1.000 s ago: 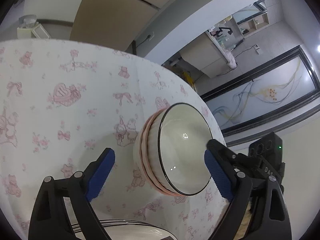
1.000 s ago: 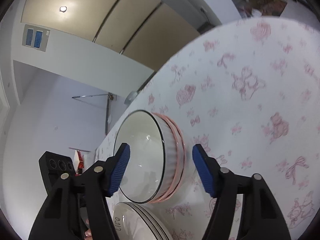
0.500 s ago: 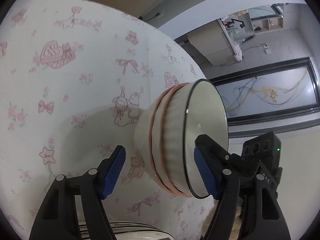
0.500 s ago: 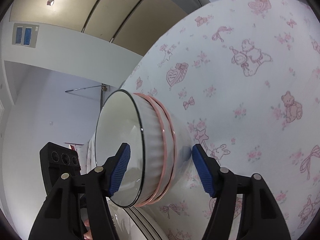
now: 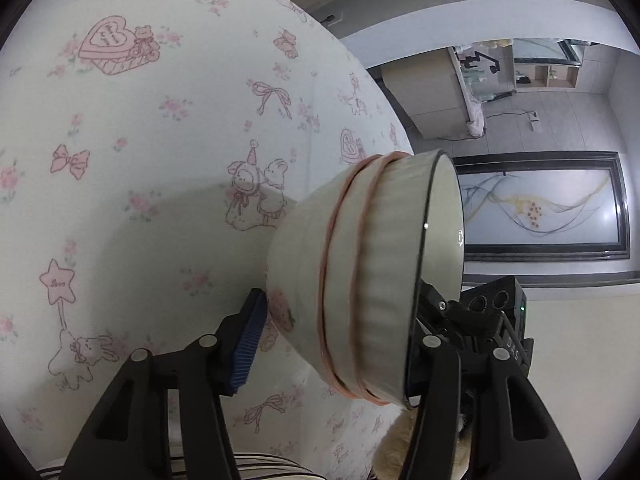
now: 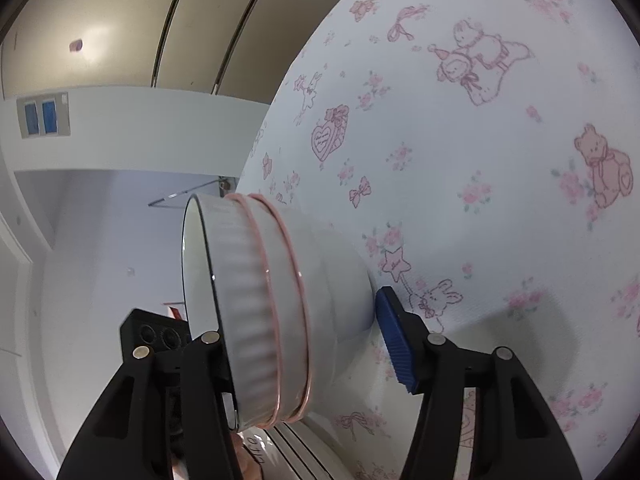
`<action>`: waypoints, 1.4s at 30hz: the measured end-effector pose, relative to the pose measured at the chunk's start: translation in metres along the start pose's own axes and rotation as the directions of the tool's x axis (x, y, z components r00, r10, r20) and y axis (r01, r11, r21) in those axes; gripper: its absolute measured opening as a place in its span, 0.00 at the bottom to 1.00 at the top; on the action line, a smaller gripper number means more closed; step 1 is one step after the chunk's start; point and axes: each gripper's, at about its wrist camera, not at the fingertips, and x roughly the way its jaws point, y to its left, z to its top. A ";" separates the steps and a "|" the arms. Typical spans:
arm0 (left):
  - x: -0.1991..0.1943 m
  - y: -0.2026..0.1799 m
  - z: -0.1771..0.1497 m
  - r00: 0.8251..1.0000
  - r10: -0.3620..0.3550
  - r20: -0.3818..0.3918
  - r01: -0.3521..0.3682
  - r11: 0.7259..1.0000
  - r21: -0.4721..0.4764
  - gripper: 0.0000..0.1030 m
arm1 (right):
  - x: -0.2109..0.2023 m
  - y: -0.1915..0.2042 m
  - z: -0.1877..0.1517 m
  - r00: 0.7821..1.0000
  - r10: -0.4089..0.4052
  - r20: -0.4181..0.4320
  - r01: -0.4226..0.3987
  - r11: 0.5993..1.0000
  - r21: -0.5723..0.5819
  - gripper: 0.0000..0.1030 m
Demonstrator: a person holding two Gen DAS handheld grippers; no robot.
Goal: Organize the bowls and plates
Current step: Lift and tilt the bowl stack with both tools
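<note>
Your left gripper (image 5: 340, 320) and right gripper (image 6: 304, 328) have just been closing across the bowl (image 5: 372, 280) wall; whether either pinches yet, you cannot tell. The bowl sits near the table (image 5: 160, 140) edge beside stacked plates (image 6: 292, 438), so judge its placing as still undone

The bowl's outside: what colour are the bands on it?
Two thin pink bands on the white ribbed bowl; the left wrist view shows them best.
</note>
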 end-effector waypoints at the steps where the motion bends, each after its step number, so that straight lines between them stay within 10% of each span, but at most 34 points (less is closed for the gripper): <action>1: -0.001 0.000 0.000 1.000 0.003 0.002 -0.003 1.000 0.002 0.54 | -0.001 -0.002 0.000 1.000 0.004 0.003 -0.004 1.000 0.010 0.49; 42: -0.040 -0.039 -0.022 0.990 0.107 0.094 -0.122 0.978 0.170 0.50 | -0.003 0.033 -0.017 0.998 -0.054 0.018 0.055 0.996 -0.076 0.43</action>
